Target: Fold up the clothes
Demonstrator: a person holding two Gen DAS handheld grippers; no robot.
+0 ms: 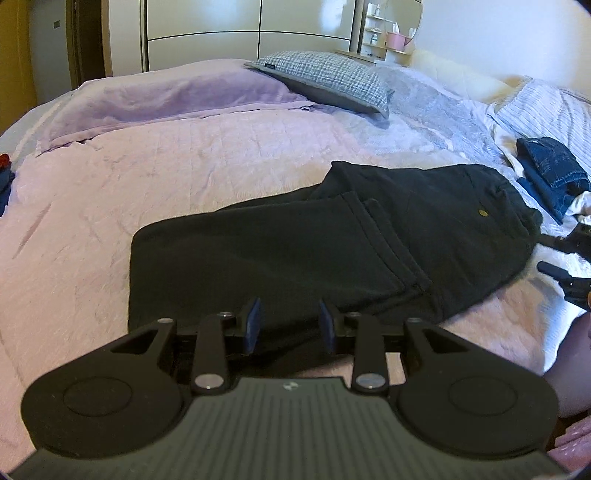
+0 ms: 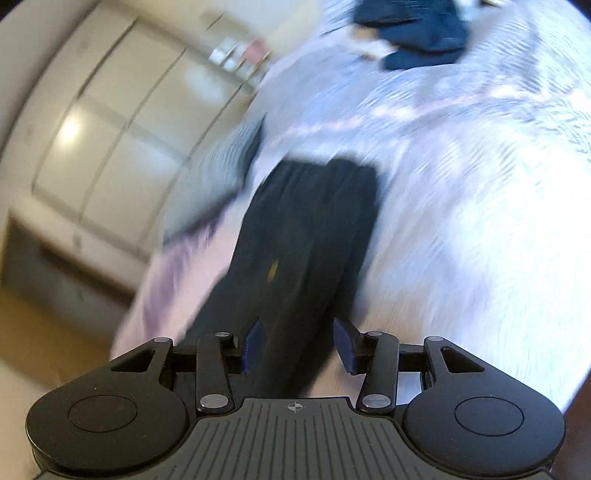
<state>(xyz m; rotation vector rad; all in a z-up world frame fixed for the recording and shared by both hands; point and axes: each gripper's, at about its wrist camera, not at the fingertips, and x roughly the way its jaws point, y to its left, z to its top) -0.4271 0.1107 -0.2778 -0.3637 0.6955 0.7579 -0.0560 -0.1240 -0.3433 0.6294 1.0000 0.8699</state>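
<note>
A: Left wrist view first. Black trousers [image 1: 332, 236] lie flat on the bed [image 1: 147, 177], partly folded — one layer doubled over the other, brass button toward the right end. Left gripper [image 1: 288, 325] sits at the near edge of the cloth, jaws open, nothing between the pads.

B: Anything else in that view?

A: Grey checked pillow [image 1: 325, 79] at the far side, lilac blanket [image 1: 166, 96] bunched beside it, folded blue jeans [image 1: 550, 170] well apart at the right. The right gripper [image 1: 565, 266] pokes in at the right edge, just beside the trousers' waist end.

B: Right wrist view?

A: Heavily blurred. Trousers [image 2: 306, 236] run away from the camera, waist end nearest. Right gripper [image 2: 295, 345] has its jaws open and straddling the near edge — can't tell if the pads touch cloth. Jeans [image 2: 417, 29] at the top, pillow [image 2: 214, 177] to the left.

B: Risks?

A: My read: a fast grab could catch only the top layer, so lifting would peel the existing fold open. Uneven pinch heights between the two ends would likely skew the next fold. The soft bed cover may also bunch into the jaws.
</note>
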